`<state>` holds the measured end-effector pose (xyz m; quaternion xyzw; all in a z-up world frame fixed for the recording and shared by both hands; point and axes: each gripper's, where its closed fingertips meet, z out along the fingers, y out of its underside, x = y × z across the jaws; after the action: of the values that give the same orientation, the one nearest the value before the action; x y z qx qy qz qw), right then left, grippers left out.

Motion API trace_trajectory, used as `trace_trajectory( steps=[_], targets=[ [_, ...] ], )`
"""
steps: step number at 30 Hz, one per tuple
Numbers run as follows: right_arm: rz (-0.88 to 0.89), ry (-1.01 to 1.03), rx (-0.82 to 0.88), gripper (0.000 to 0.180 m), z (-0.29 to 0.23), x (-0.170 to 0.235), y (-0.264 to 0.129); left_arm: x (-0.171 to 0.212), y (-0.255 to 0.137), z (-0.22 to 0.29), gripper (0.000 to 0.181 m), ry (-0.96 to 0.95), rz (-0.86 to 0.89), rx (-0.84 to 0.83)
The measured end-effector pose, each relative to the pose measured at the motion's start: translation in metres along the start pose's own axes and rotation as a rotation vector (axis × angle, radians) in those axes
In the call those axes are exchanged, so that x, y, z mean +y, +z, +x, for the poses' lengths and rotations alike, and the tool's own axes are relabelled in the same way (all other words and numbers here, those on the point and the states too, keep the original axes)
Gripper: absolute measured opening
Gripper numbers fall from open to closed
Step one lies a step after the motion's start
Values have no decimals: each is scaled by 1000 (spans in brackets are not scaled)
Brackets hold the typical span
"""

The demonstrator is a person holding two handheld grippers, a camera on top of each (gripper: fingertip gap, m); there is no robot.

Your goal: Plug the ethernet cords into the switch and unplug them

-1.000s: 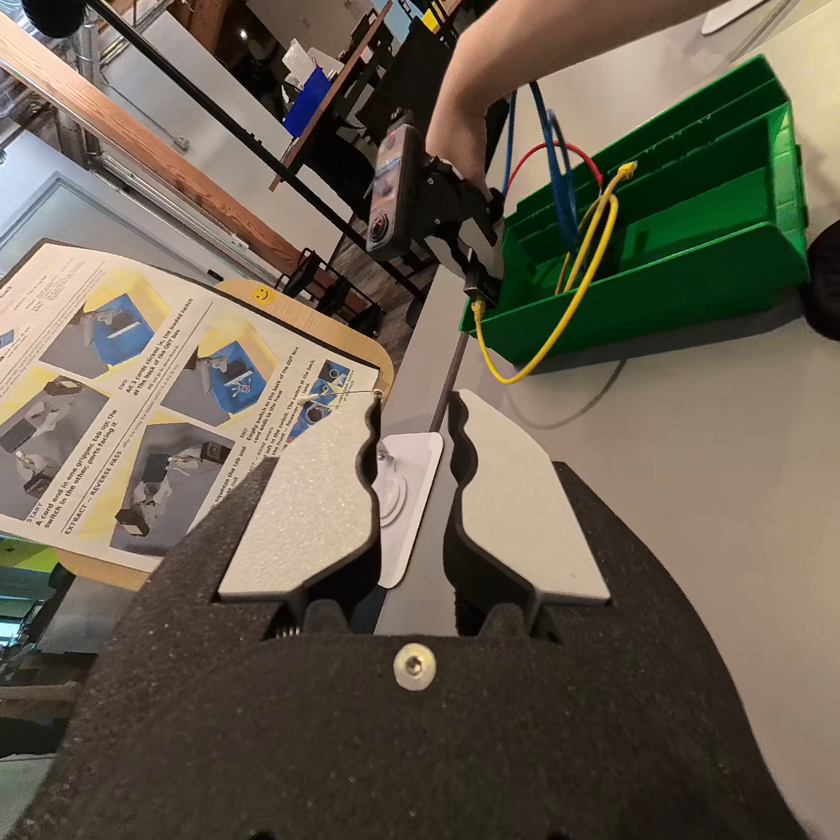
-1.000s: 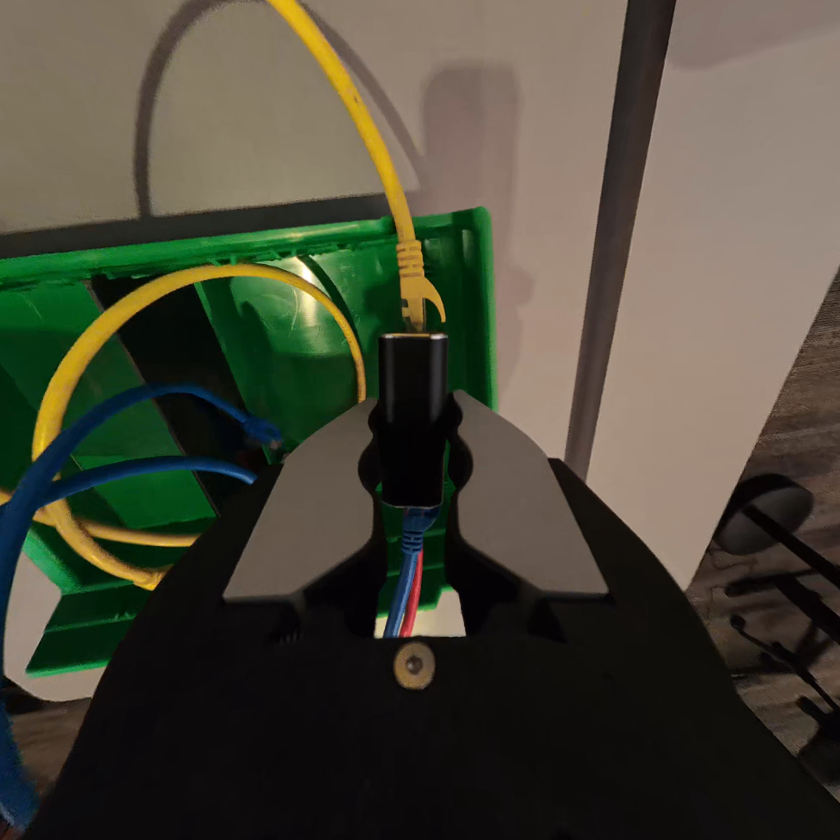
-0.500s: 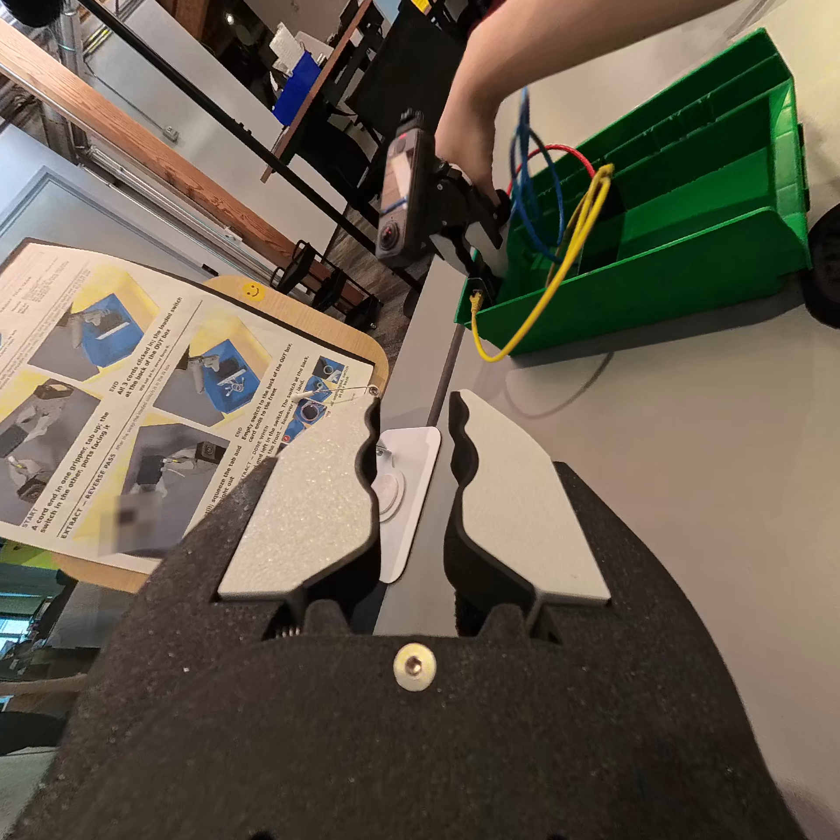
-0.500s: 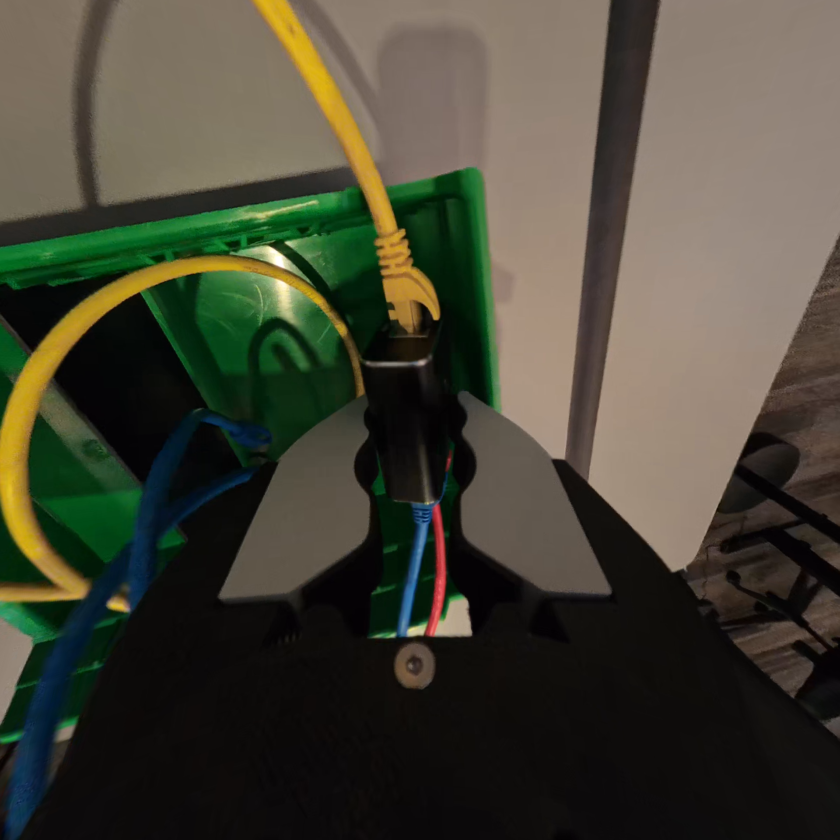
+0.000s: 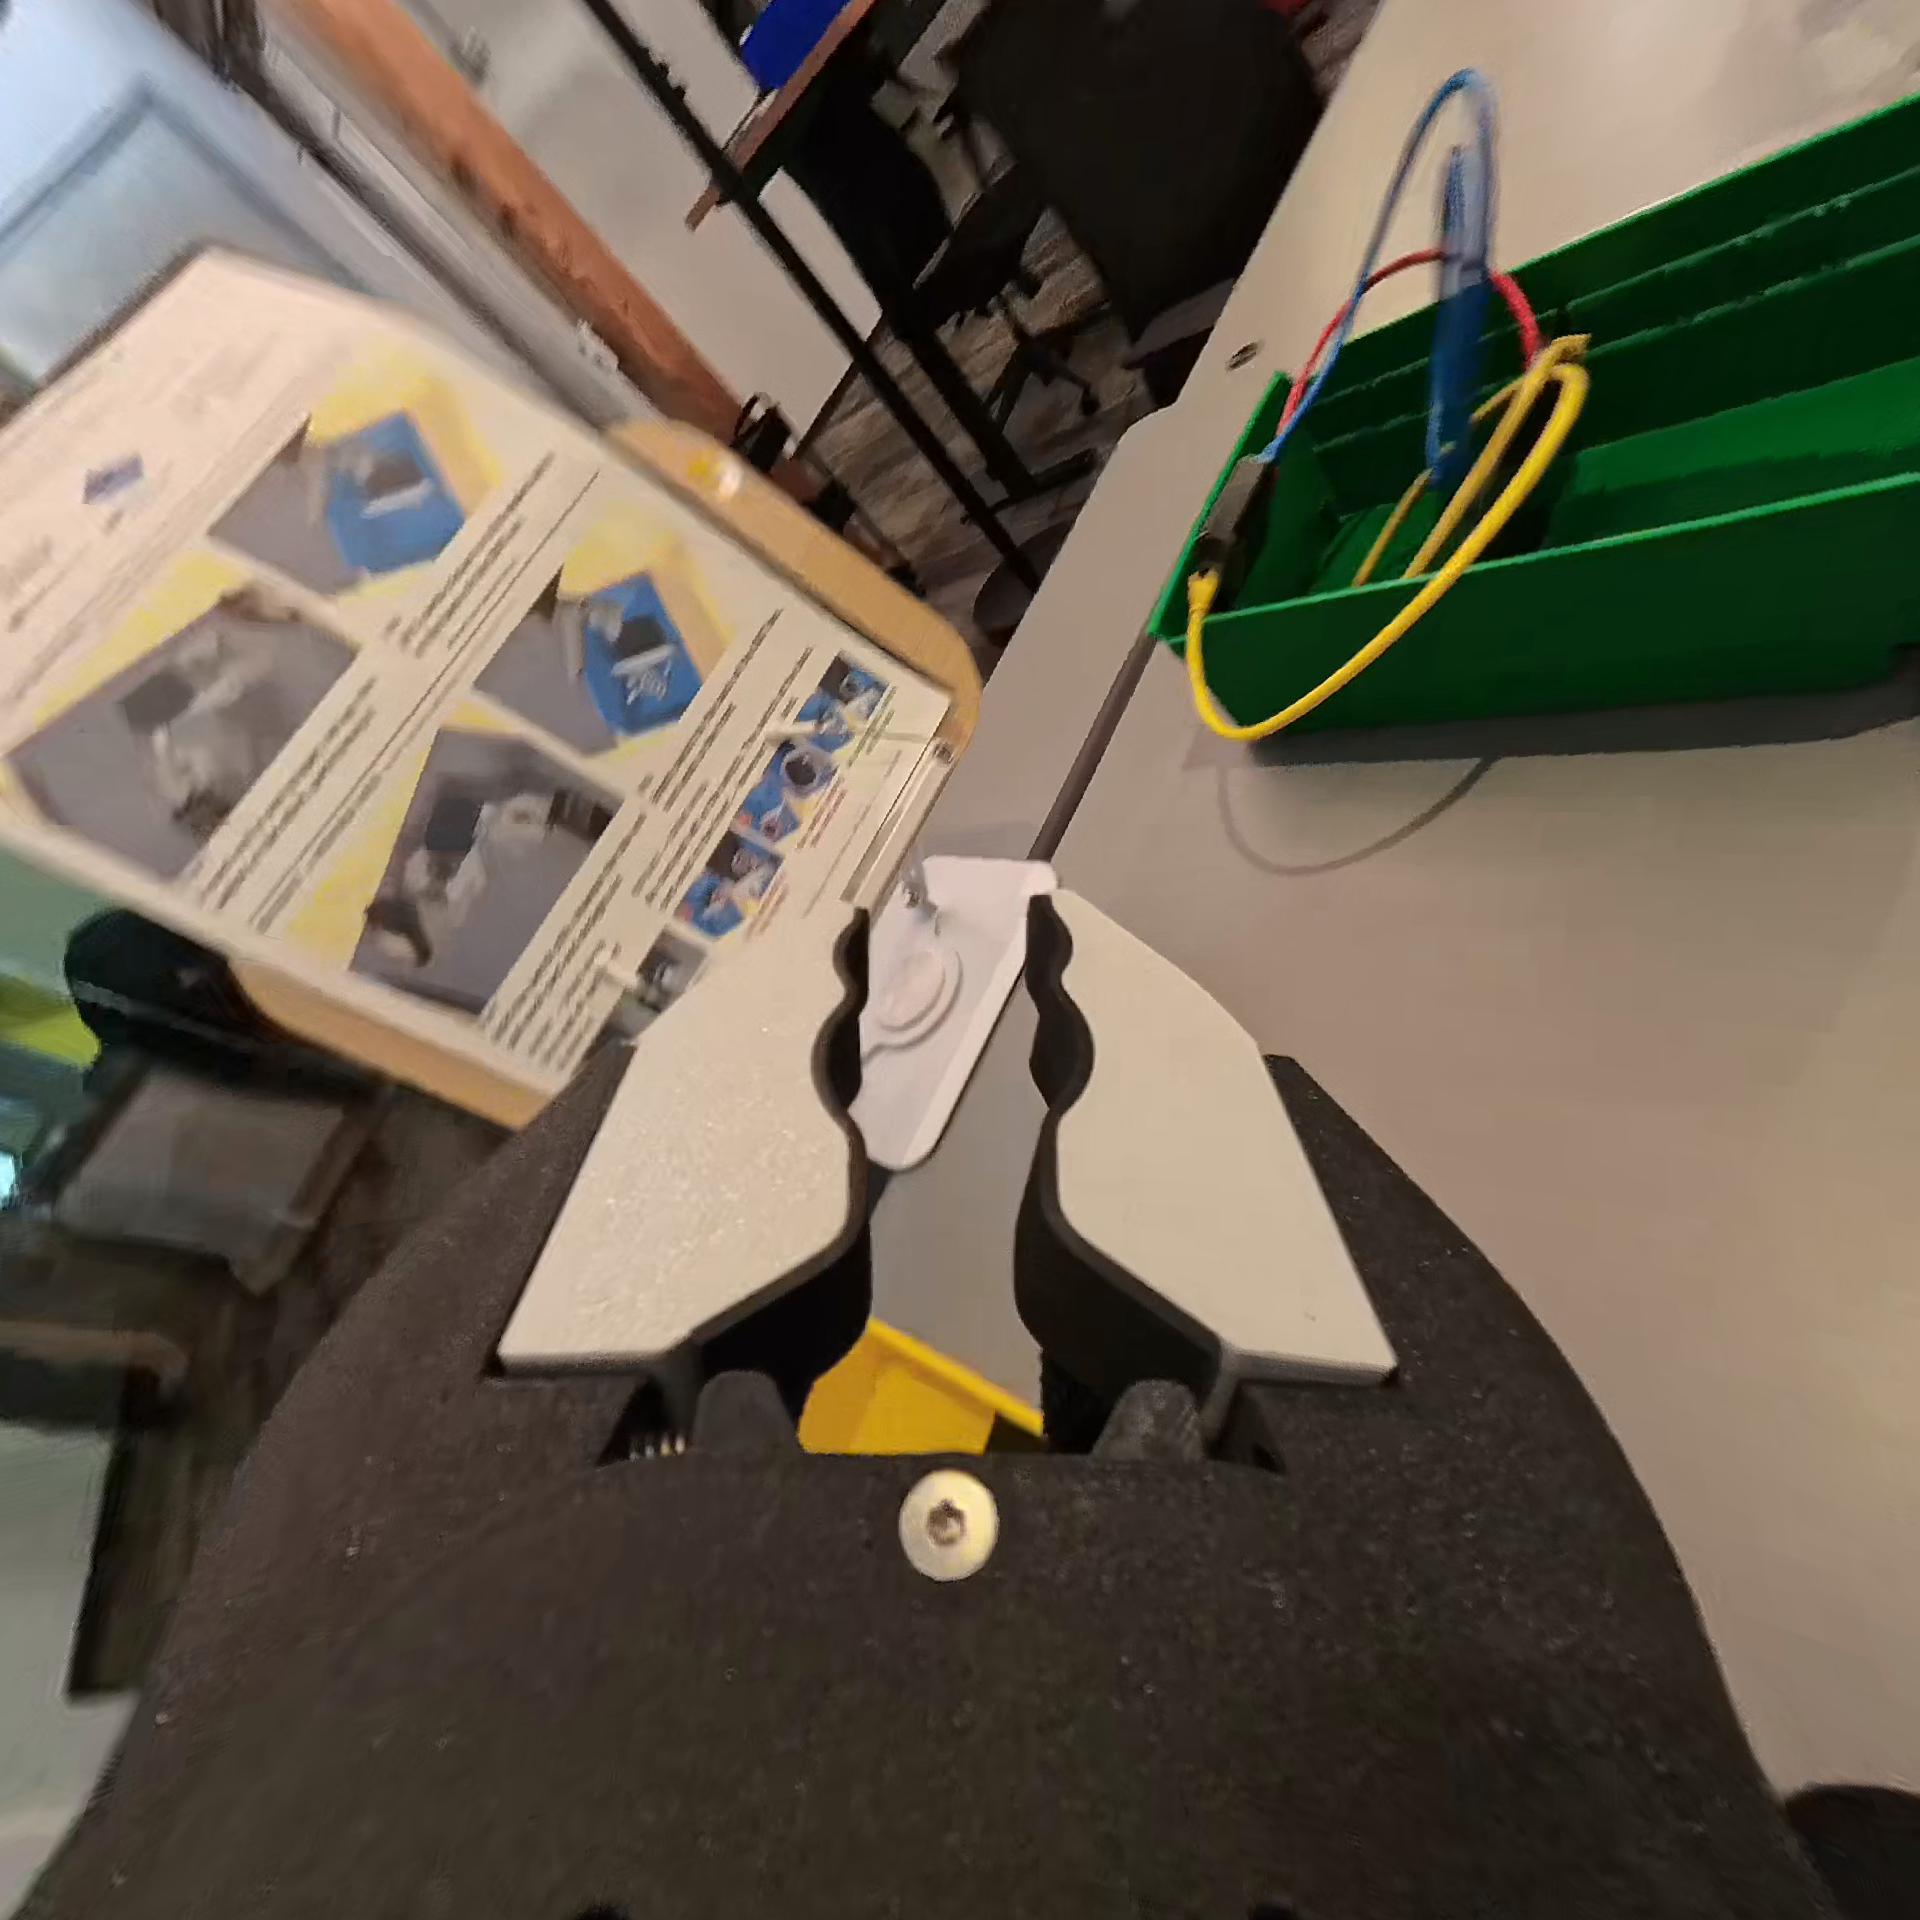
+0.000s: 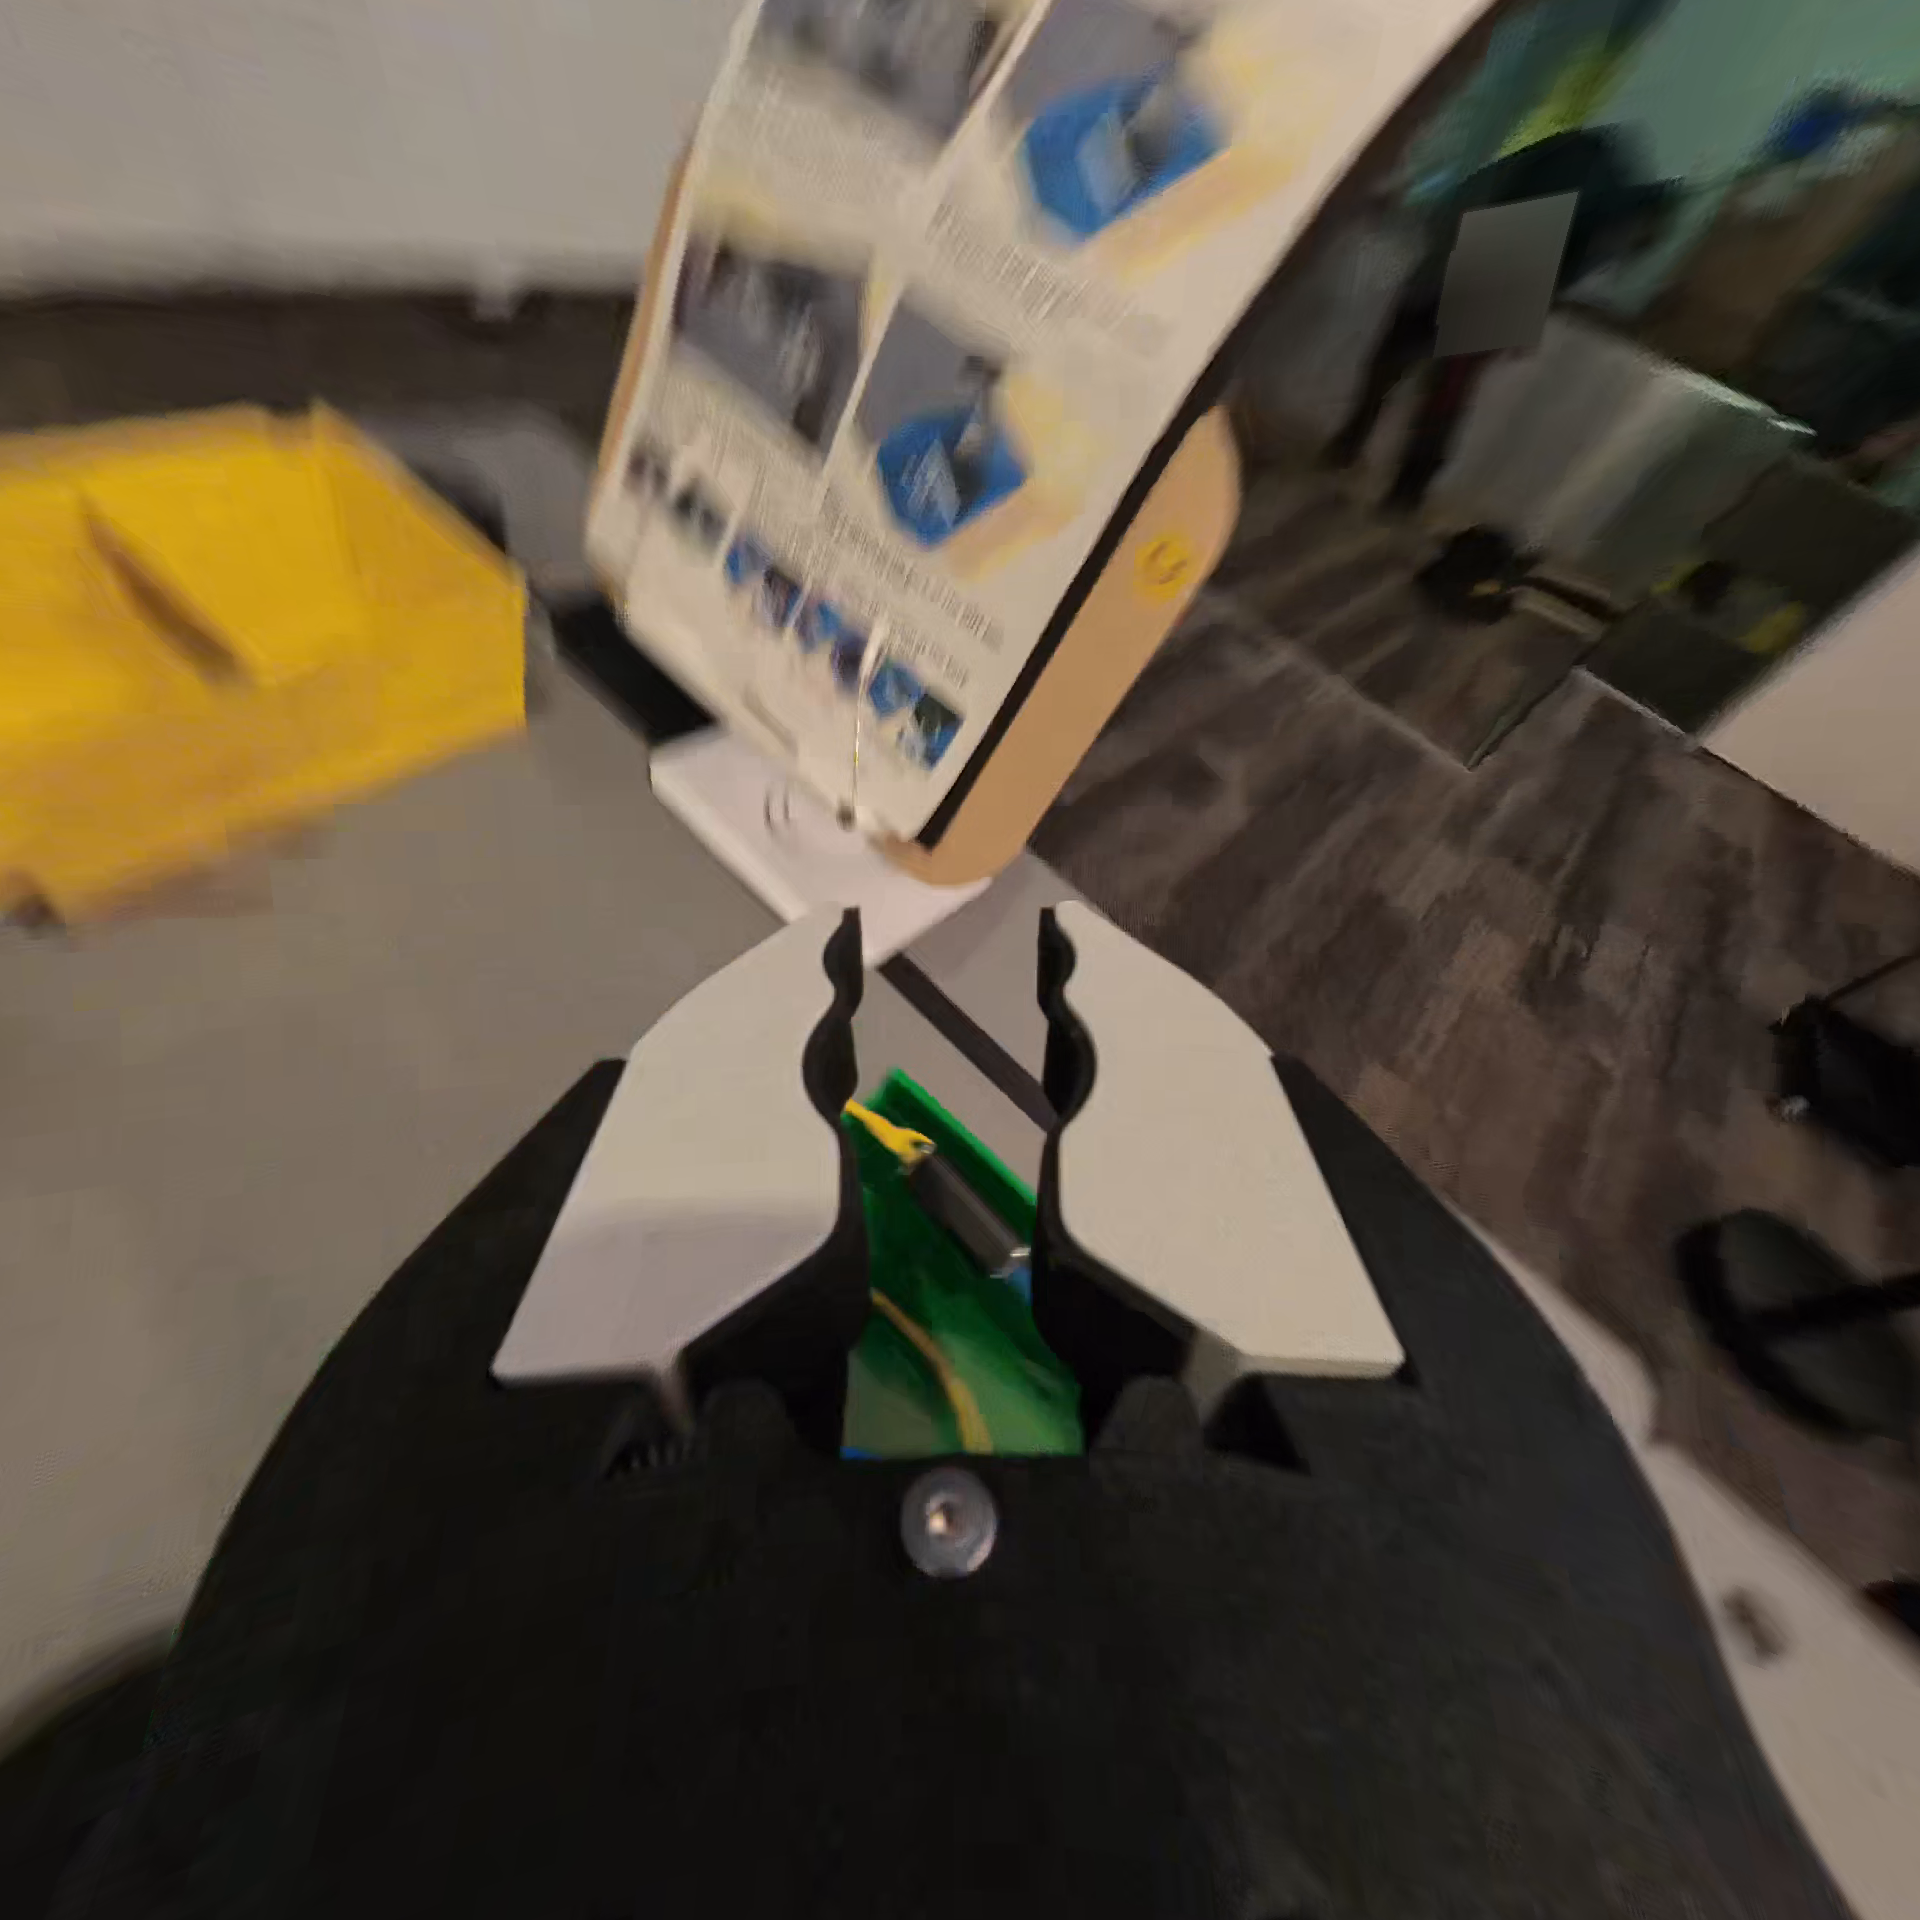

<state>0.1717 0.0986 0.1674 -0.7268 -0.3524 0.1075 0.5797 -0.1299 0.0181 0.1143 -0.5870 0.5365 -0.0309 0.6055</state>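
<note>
The small black switch (image 5: 1238,501) lies in the left end of the green bin (image 5: 1621,613), with a yellow cord (image 5: 1382,665) plugged into its lower end and blue (image 5: 1455,343) and red (image 5: 1403,262) cords arching from its upper end. My left gripper (image 5: 948,912) is open and empty, low over the grey table and well short of the bin. My right gripper (image 6: 948,914) is open and empty above the bin's end; the switch (image 6: 971,1218) and the yellow plug (image 6: 896,1138) show below, between its fingers. The right wrist view is blurred.
An instruction board (image 5: 436,665) stands on a white base plate (image 5: 935,997) at the table's left edge; it also shows in the right wrist view (image 6: 904,416). A yellow bin (image 6: 239,623) sits on the table, and its corner (image 5: 904,1392) shows under my left gripper. Floor and furniture lie beyond the table. One gripper's finger ends stand about 30 centimetres off the other's.
My right gripper has let go of the switch, opened and swung away toward the board. The switch now rests in the green bin. The hand has left the left wrist view.
</note>
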Motion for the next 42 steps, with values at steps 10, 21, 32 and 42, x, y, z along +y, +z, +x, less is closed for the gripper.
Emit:
trace_trajectory(
  steps=[10,21,32,42],
  targets=[
    [-396,556,616,35,35,200,-138,138,-63,-65,45,-715,-479,-210],
    [-787,741,260,23,-3,314,-85,287,-138,-49,62,-1079,-969,-311],
    [-892,826,123,10,-29,320,-66,343,-135,-18,35,-1152,-1100,-171],
    [-1053,815,11,11,-75,291,-21,347,-121,-3,6,-1093,-1174,-66]
  ],
)
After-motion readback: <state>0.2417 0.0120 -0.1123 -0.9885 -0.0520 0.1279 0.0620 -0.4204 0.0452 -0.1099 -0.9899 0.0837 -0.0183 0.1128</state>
